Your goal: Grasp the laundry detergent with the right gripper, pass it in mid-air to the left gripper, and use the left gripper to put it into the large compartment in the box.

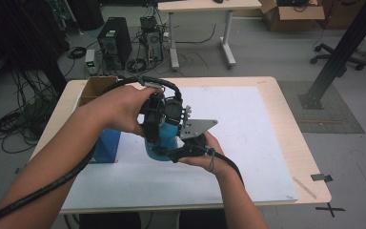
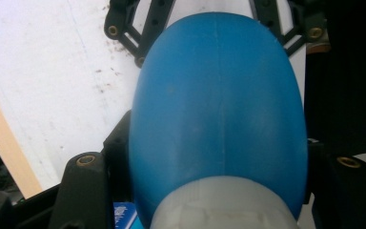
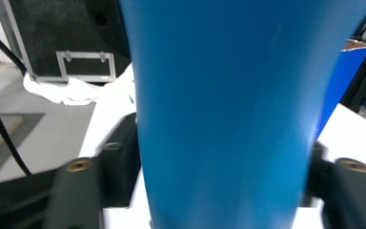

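We've got the blue bottle (image 1: 164,138) up off the white worktop (image 1: 248,138), sandwiched between both grippers. The left gripper (image 1: 155,121) has its jaws pinching the bottle near its pale cap (image 2: 224,205). The right gripper (image 1: 188,143) has its jaws on either side of the body, touching it.

A blue plastic bottle (image 1: 167,138) (pale grey cap) stands roughly upright above the white mat.

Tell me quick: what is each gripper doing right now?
Left gripper: shut on the blue bottle, near its grey cap.
Right gripper: jaws flank the bottle body; grip cannot be told.
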The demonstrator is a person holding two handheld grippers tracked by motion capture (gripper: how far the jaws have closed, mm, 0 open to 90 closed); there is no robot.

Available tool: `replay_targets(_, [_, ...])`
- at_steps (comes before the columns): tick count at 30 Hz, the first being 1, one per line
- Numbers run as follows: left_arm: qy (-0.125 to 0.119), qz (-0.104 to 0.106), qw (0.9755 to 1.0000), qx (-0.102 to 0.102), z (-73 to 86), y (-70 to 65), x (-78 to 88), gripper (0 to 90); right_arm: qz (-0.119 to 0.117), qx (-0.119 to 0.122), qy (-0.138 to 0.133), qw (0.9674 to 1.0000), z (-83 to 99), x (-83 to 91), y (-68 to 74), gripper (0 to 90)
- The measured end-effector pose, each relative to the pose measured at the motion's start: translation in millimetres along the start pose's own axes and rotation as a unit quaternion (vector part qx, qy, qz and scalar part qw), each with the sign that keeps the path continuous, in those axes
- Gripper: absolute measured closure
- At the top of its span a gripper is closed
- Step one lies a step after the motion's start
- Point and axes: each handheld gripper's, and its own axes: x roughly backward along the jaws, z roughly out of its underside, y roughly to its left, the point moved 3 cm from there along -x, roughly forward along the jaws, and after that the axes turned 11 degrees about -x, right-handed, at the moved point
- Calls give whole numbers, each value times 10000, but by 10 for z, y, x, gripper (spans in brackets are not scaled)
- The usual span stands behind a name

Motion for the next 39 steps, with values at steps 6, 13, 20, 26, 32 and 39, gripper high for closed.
replay_targets(6, [-15, 60, 10000, -9, -18, 3, 17, 392, 36, -35, -61, 10000, -2, 11, 16, 246])
replay_targets(13, [25, 71, 9999, 76, -19, 18, 16, 391, 15, -75, -149, 9999, -9, 103, 12, 87])
replay_targets(20, [85, 113, 9997, 199, -15, 41, 31, 391, -6, -76, -225, 9997, -17, 213, 17, 0])
replay_targets(26, [111, 223, 9987, 435, -2, 77, 56, 390, 78, -71, -337, 9994, -59, 356, 28, 0])
replay_targets(32, [160, 282, 9963, 798, 74, 139, 101, 390, 152, -58, -435, 9989, -80, 490, 18, 0])
replay_targets(39, [236, 354, 9904, 1316, 245, 231, 206, 389, 261, -28, -472, 9985, -118, 683, 5, 0])
